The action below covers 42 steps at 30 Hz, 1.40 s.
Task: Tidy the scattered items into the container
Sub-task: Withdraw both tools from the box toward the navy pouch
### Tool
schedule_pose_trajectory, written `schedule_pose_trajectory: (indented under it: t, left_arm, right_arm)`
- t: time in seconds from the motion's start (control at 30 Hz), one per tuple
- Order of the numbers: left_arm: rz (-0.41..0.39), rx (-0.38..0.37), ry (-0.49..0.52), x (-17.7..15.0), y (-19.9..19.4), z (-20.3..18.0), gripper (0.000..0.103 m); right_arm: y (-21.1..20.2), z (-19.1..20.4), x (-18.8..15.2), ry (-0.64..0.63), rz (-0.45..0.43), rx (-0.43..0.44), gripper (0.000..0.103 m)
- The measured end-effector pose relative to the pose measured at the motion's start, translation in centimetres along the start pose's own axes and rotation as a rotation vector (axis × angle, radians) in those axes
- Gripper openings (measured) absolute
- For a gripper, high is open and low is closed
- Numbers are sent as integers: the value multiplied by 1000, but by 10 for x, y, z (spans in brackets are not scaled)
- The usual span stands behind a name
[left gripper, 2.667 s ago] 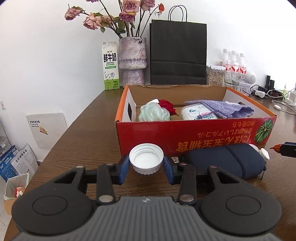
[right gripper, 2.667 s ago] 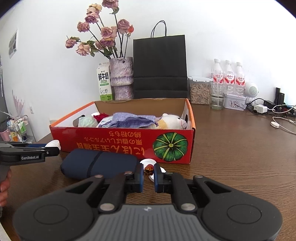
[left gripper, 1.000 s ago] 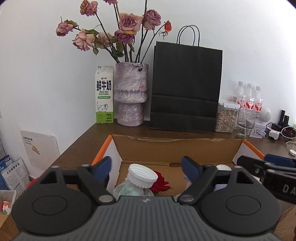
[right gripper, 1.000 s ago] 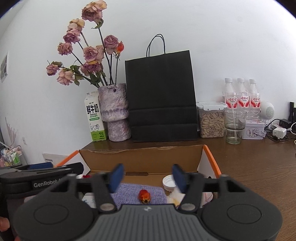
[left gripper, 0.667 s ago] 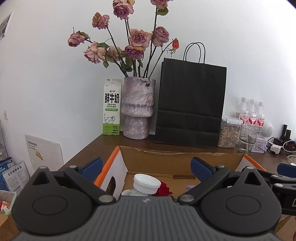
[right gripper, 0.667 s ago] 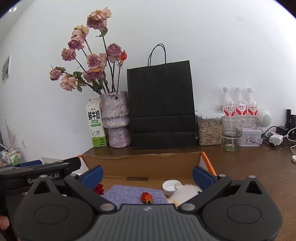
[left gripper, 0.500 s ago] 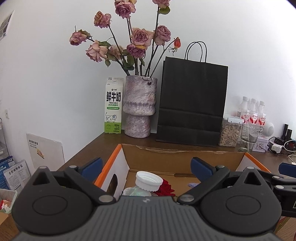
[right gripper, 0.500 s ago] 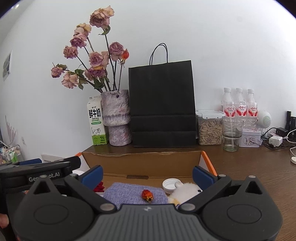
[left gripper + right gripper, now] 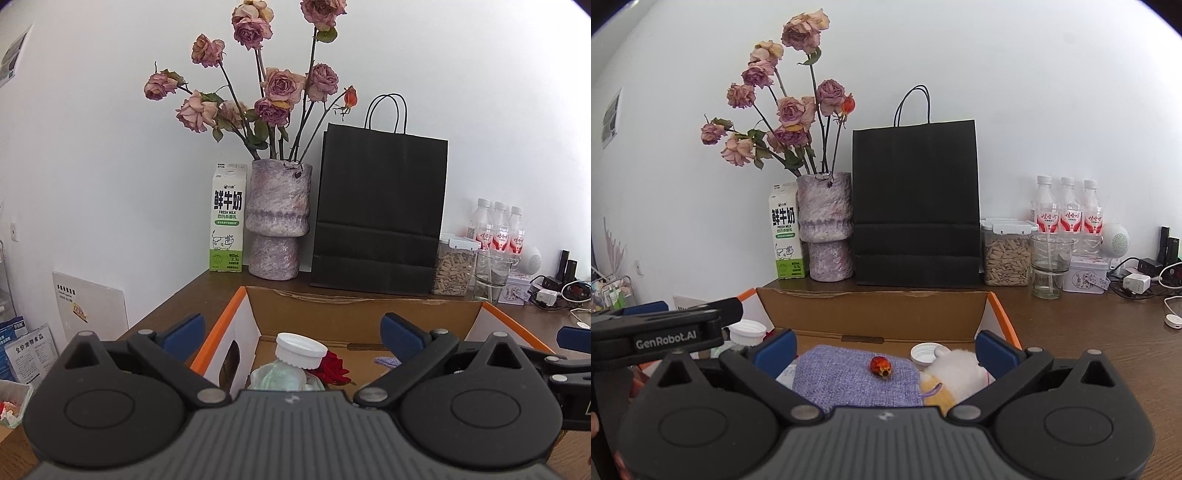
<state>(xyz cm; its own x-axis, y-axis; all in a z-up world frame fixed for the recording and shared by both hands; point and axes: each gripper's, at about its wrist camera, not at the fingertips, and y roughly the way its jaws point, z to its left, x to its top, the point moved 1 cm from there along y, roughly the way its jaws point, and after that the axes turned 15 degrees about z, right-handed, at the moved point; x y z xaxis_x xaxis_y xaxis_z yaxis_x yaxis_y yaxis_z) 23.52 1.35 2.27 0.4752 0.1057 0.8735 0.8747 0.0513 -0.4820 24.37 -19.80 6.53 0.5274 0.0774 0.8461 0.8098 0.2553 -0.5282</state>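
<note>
The orange-rimmed cardboard box (image 9: 332, 310) stands on the brown table, right below both grippers. My left gripper (image 9: 291, 332) is wide open and empty above the box's left end, where a white cap (image 9: 301, 350) lies on a pale green bundle (image 9: 277, 376) beside a red rose (image 9: 332, 369). My right gripper (image 9: 884, 349) is wide open and empty above the box (image 9: 871, 306). Below it a small red bud (image 9: 880, 366) lies on a purple knit cloth (image 9: 849, 373), next to a white cap (image 9: 925, 352) and a plush toy (image 9: 956, 371).
Behind the box stand a milk carton (image 9: 227, 218), a vase of dried roses (image 9: 277, 221), a black paper bag (image 9: 380, 210), a seed jar (image 9: 452, 266), a glass (image 9: 1049, 264), water bottles (image 9: 1067, 208) and chargers with cables (image 9: 1145, 280).
Both grippers rose from the table to above the box and opened; the white cap and the red bud now lie inside. Over the last half second the views hardly shift.
</note>
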Motion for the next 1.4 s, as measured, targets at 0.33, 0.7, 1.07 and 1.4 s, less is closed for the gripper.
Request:
schedule_pose_trajectory:
  t: [0.33, 0.7, 1.07, 1.4]
  left_arm:
    - [-17, 13, 18, -17, -15, 6, 103]
    - [-17, 36, 33, -40, -37, 16, 103]
    - [4, 55, -5, -57, -56, 29, 103]
    - [34, 60, 2, -66, -71, 32, 103]
  right_arm:
    - [-12, 1, -17, -31, -13, -68, 103]
    - [-34, -3, -55, -67, -2, -141, 103]
    - [-54, -12, -73, -52, 33, -137, 103]
    - [-63, -17, -82, -39, 82, -135, 103]
